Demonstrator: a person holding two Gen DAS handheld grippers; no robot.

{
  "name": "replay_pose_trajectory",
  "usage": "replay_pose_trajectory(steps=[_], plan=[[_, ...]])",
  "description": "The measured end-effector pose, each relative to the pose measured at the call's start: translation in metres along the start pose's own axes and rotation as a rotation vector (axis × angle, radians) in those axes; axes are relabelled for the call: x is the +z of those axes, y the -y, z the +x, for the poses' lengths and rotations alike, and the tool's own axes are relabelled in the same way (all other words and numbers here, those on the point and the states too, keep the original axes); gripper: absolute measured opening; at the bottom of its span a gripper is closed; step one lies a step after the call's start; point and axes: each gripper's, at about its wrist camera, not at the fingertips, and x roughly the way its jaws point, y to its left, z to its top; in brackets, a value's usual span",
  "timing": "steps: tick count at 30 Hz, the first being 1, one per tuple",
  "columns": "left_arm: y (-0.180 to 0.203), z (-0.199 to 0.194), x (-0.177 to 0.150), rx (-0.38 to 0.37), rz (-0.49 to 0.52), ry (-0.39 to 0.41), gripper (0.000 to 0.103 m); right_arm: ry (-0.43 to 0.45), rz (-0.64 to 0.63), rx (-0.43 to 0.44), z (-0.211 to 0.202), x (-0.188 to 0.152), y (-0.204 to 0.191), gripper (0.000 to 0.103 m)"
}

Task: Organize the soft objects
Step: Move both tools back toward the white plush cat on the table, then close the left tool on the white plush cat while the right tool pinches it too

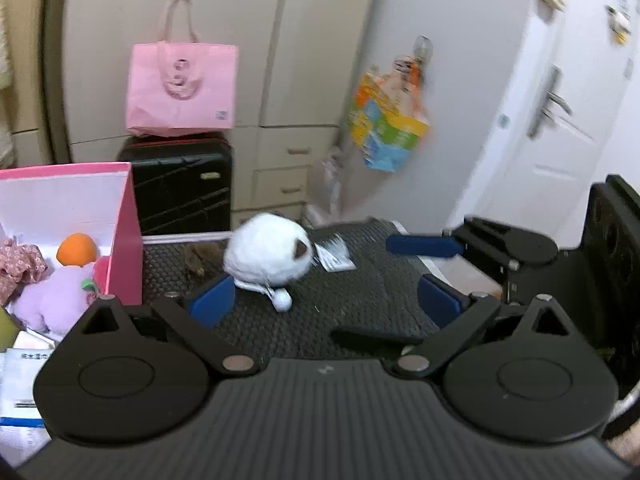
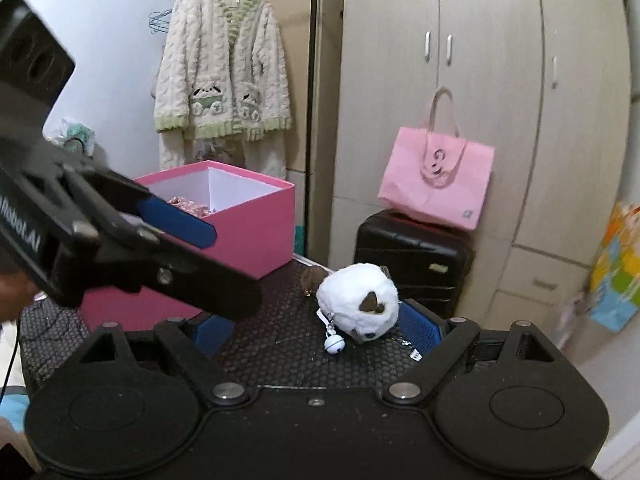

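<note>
Over black mat (image 1: 360, 304): both grippers tilted down, fingers spread, flanking white plush (image 2: 358, 300).

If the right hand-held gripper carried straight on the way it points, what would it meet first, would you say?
Most likely the white plush toy, lying on the black mat just inside its open right finger; depth is uncertain.

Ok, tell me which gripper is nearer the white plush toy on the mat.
Right. The right gripper has the white plush toy against its right-hand pad. The left gripper sits just short, the toy ahead by its left-hand pad.
</note>
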Motion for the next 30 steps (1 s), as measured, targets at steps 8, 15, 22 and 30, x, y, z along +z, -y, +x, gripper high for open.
replay_pose_trajectory(steps=[8,15,22,30], plan=[[-0.012,0.054,0.000,0.024,-0.183,0.027,0.096,-0.043,-0.031,0.043,0.057,-0.006,0.027,0.092],[-0.017,0.083,-0.002,0.083,-0.196,0.038,0.087,-0.036,-0.034,0.054,0.087,-0.014,0.047,0.092],[-0.017,0.107,-0.004,0.113,-0.208,-0.018,0.075,-0.065,0.042,0.127,0.115,-0.016,0.067,0.085],[-0.023,0.107,-0.009,0.095,-0.231,-0.027,0.051,-0.075,0.048,0.085,0.117,-0.020,0.062,0.067]])
